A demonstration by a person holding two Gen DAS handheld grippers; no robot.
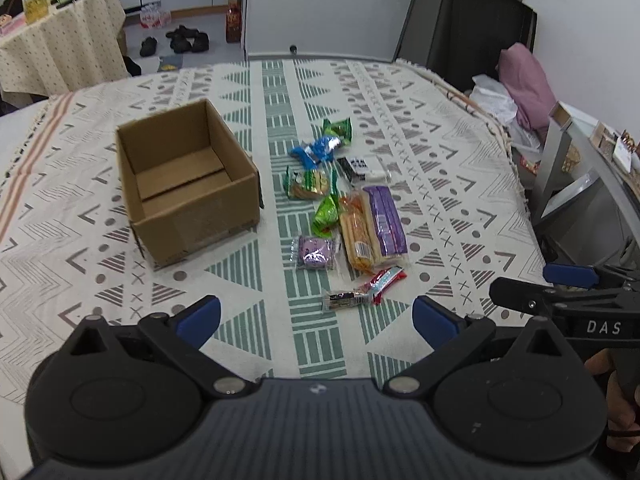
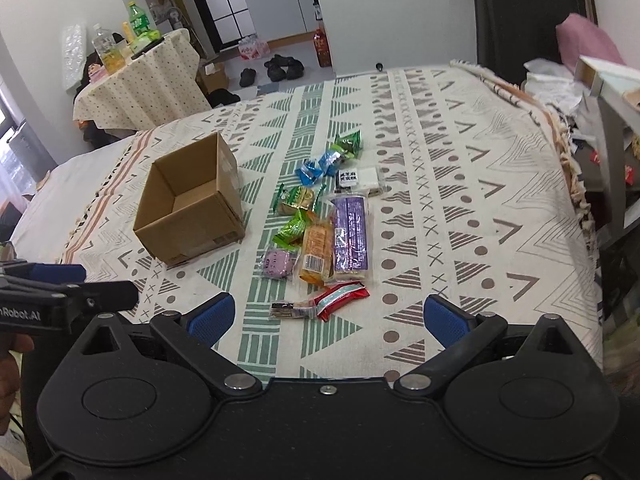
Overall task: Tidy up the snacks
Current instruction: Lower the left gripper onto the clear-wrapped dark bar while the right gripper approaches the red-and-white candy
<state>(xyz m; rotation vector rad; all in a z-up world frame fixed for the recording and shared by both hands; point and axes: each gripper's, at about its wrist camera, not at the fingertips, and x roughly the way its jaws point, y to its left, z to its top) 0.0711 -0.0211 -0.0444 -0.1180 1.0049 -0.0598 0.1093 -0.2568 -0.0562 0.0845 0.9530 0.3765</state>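
Patterned bench [image 1: 440, 168] bearing an empty cardboard box [image 1: 188, 184]; snack packets [image 1: 352, 216] lie scattered just right of the box. Left claw [image 1: 316, 318] and right claw [image 2: 328, 318] hover nearer than the box, both spread, empty. Sorting apparently not begun; next, grasp the nearest packet.

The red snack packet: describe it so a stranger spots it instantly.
Start at the cardboard box on the patterned cloth; the snacks lie to its right. At the cluster's near end sits the red packet, the only red wrapper, with a pale blue stripe.
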